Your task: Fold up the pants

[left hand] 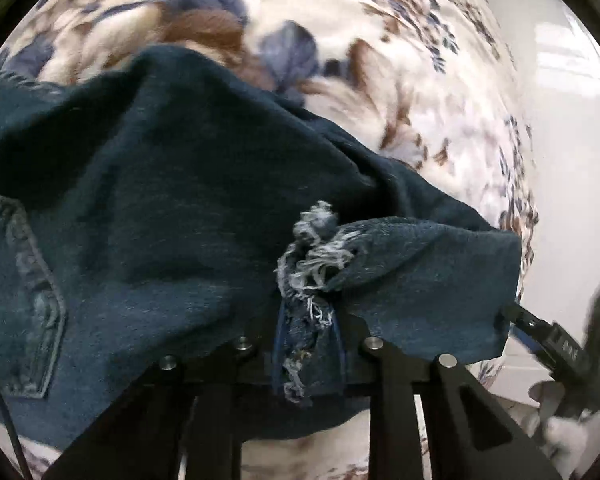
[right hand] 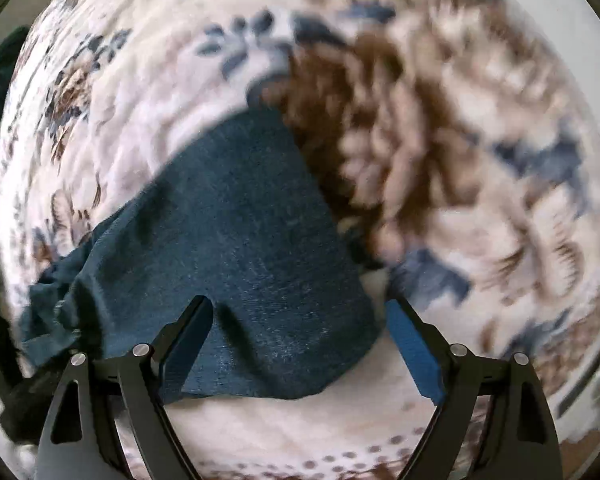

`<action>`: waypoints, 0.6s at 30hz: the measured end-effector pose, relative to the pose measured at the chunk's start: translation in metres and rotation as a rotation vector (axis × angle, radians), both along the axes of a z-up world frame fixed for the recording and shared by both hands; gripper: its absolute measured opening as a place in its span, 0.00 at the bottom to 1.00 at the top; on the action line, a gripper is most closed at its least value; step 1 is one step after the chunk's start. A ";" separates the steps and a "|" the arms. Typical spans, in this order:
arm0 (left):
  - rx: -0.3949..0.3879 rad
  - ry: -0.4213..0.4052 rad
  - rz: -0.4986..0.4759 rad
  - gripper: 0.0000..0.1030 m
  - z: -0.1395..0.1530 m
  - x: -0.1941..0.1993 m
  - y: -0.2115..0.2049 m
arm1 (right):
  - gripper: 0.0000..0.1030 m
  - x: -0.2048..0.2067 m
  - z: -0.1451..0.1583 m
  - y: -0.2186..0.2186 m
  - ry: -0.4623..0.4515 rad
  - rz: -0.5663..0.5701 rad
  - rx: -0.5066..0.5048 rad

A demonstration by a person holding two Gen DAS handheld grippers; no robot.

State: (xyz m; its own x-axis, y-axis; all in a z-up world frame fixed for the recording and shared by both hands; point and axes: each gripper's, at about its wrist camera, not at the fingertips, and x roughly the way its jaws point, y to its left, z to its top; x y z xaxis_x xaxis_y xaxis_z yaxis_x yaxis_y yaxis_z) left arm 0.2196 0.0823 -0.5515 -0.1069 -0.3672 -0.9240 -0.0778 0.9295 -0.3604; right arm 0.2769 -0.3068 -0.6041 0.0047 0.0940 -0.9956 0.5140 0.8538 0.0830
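Observation:
Dark blue denim pants lie bunched on a floral blanket. A frayed, torn hem runs down into my left gripper, which is shut on that strip of denim; cloth drapes over the fingertips and hides them. A back pocket shows at the left. In the right wrist view, one pant leg stretches away from my right gripper. This gripper is open wide, pointing down. Its left finger is over the denim. The blue-padded right finger stands beside the cloth's edge, over the blanket.
The fleece blanket with brown and blue flowers covers the whole surface under the pants. A white glossy floor lies beyond the blanket's right edge. A black tool body with a blue pad shows at the lower right of the left wrist view.

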 end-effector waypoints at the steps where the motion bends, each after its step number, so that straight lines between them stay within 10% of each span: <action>1: 0.038 -0.012 -0.002 0.23 0.008 0.000 0.002 | 0.88 0.003 0.014 0.008 -0.023 0.042 -0.088; 4: 0.177 -0.141 -0.032 0.32 0.052 -0.007 0.015 | 0.88 0.012 0.049 0.048 -0.099 0.167 -0.221; 9: 0.443 -0.175 -0.061 0.67 0.074 -0.024 0.062 | 0.88 0.023 0.031 0.112 -0.046 0.285 -0.140; 18: 0.458 -0.080 0.091 0.69 0.054 -0.039 0.167 | 0.90 0.027 -0.021 0.156 0.070 0.261 -0.047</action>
State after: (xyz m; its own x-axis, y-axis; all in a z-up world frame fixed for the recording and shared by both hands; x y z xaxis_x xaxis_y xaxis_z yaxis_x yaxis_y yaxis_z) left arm 0.1811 0.2491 -0.4972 -0.0153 0.0754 -0.9970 -0.1552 0.9849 0.0768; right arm 0.3035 -0.1510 -0.6254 -0.0830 0.0363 -0.9959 0.2791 0.9602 0.0118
